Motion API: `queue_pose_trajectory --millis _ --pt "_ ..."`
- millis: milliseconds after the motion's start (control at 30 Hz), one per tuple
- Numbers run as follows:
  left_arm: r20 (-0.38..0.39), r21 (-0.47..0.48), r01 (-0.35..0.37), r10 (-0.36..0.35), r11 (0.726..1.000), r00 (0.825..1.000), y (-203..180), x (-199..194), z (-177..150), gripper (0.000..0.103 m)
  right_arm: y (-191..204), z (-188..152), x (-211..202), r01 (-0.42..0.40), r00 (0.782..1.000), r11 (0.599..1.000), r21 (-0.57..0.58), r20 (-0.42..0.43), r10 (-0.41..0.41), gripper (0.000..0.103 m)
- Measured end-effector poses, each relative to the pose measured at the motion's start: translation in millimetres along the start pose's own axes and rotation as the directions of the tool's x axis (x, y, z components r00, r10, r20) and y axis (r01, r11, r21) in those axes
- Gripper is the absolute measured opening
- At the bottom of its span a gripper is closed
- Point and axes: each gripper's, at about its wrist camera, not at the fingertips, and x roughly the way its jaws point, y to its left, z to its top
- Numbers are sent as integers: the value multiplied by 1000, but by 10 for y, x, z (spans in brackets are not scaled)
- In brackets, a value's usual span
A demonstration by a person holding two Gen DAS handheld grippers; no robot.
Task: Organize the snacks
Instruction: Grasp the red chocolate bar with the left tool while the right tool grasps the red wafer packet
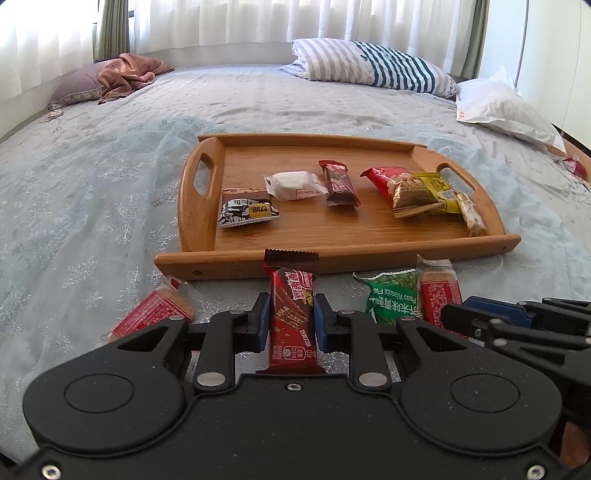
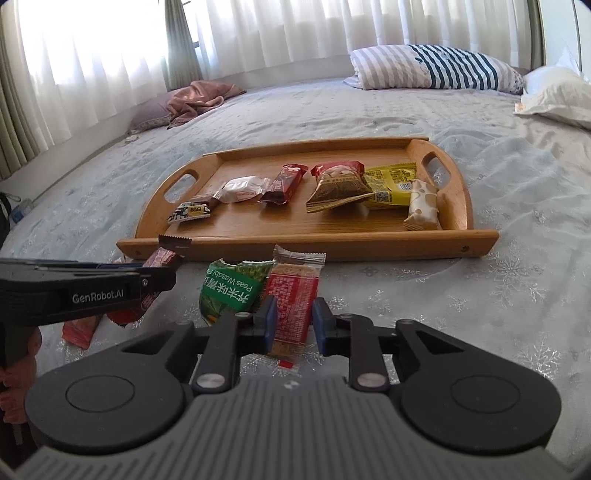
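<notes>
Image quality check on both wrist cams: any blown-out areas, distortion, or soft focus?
Left wrist view: curtains blown out by backlight, fisheye bends the tray edge, wafer bar print sharp. Right wrist view: window overexposed at upper left, bed bows at the edges, cracker pack text soft but legible, corners vignetted.

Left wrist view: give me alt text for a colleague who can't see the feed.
The left hand-held gripper is closed on a red wafer bar above a pale bedspread. Just beyond sits a wooden tray holding several wrapped snacks; a green wasabi peas packet lies on the bed to the right.
</notes>
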Motion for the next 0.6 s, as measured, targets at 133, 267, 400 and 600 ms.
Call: queue_pose_trajectory --millis 133,267,400,600 --pt "0 1 -4 4 1000 1000 1 0 -7 23 77 0 59 5 1000 1000 -22 -2 -5 57" --pt "1 0 -8 8 1000 1000 7 6 -7 23 145 4 102 19 1000 999 -44 5 -18 60" --pt "0 -3 -9 9 1000 1000 19 20 -2 23 165 6 173 36 999 998 -41 -1 -36 60" --pt "1 -3 -11 11 1000 1000 23 33 10 23 139 8 175 35 999 999 -14 3 -34 39"
